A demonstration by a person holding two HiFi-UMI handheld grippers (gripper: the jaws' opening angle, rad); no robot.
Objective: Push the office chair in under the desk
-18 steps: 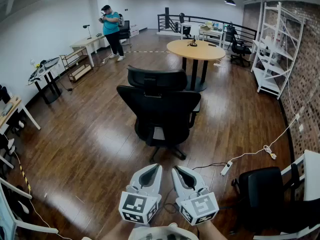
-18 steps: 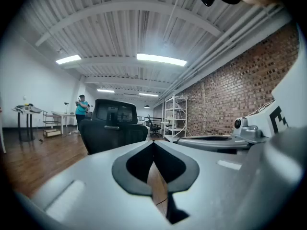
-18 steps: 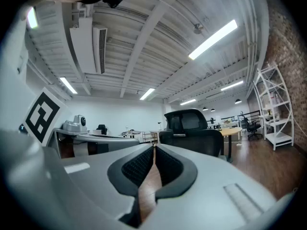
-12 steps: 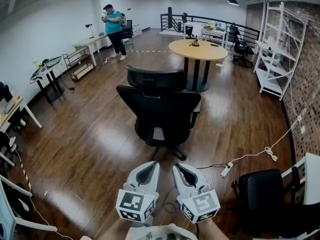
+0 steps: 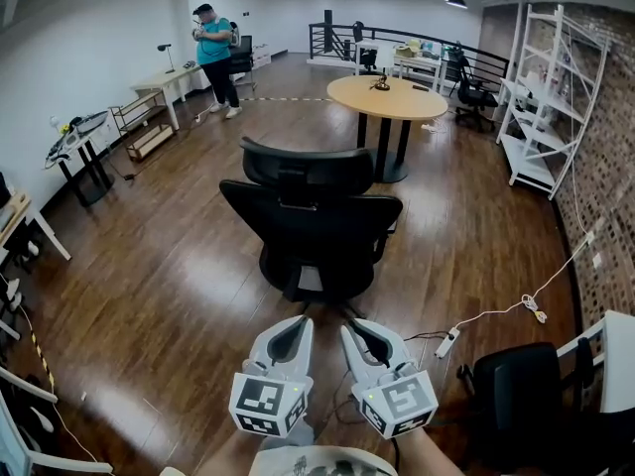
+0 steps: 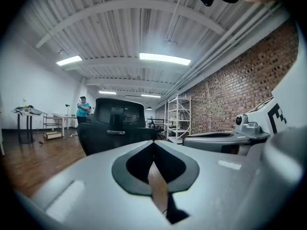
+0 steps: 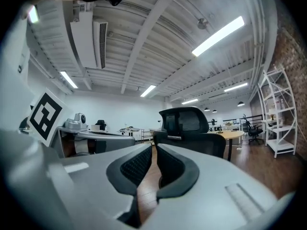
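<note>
A black office chair (image 5: 313,228) stands in the middle of the wooden floor with its back towards me; it also fills the middle of the left gripper view (image 6: 115,126) and the right gripper view (image 7: 192,131). Beyond it is a round wooden table (image 5: 385,97). My left gripper (image 5: 306,318) and right gripper (image 5: 343,326) are held side by side, level, a short way in front of the chair's back and apart from it. Both are shut with nothing between the jaws.
A second black chair (image 5: 521,385) sits at the lower right beside a white desk edge (image 5: 615,345). A power strip with cable (image 5: 448,342) lies on the floor. White shelving (image 5: 551,97) lines the brick wall. A person (image 5: 212,53) stands at the far left by desks (image 5: 164,87).
The chair looms slightly larger and nearer in the head view than before. Both grippers stay side by side, shut, in the same low place in the picture.
</note>
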